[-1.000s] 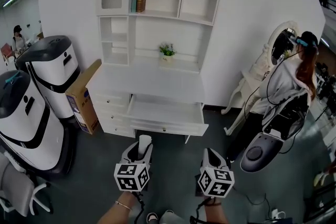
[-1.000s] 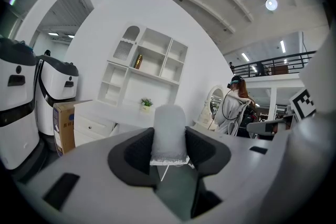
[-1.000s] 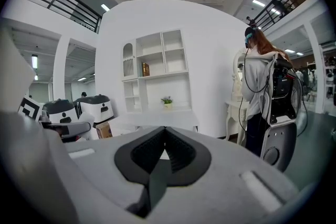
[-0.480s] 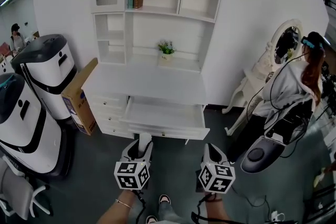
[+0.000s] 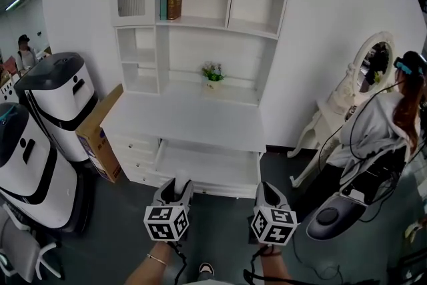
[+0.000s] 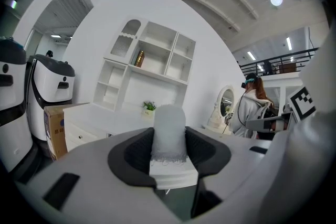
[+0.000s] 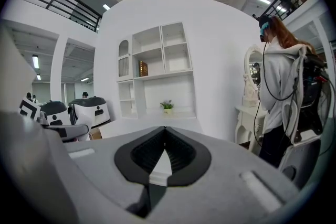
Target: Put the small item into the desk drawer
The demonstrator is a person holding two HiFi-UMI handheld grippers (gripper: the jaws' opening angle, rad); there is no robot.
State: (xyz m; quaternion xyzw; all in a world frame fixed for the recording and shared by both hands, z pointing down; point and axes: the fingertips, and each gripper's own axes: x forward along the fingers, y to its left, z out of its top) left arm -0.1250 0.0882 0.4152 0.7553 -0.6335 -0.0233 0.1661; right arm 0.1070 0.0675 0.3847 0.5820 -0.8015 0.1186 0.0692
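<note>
Left gripper view: the left gripper (image 6: pixel 169 138) has its black ribbed pads pressed against both sides of a small item (image 6: pixel 169 122). The item is pale grey and frosted-looking, with a domed top and a lacy fringe round its lower edge. It stands upright in the clamp, with the dome rising clear above the pads. Beyond it are a white wall and a white shelved hutch.

It looks light and rather soft, more like fabric or thin plastic than anything solid, so a hard squeeze could probably crush or dent it. The fringe looks delicate. The best hold seems to be the one it has now: on the straight sides below the dome, where the pads sit flat and it should not slip.

Right gripper view: the right gripper (image 7: pixel 165 130) has its jaws closed tip to tip, with nothing between them.

Head view: the camera looks steeply down on a white wooden desk (image 5: pixel 187 118). Its shallow white desk drawer (image 5: pixel 203 167) is pulled open and looks bare inside. Both tongs, each with a marker cube, sit low in the frame just short of the drawer front — the left one before its left half, the right one near its right corner. The small item cannot be made out from here. A small green potted plant (image 5: pixel 213 71) stands at the back of the desk top.
</note>
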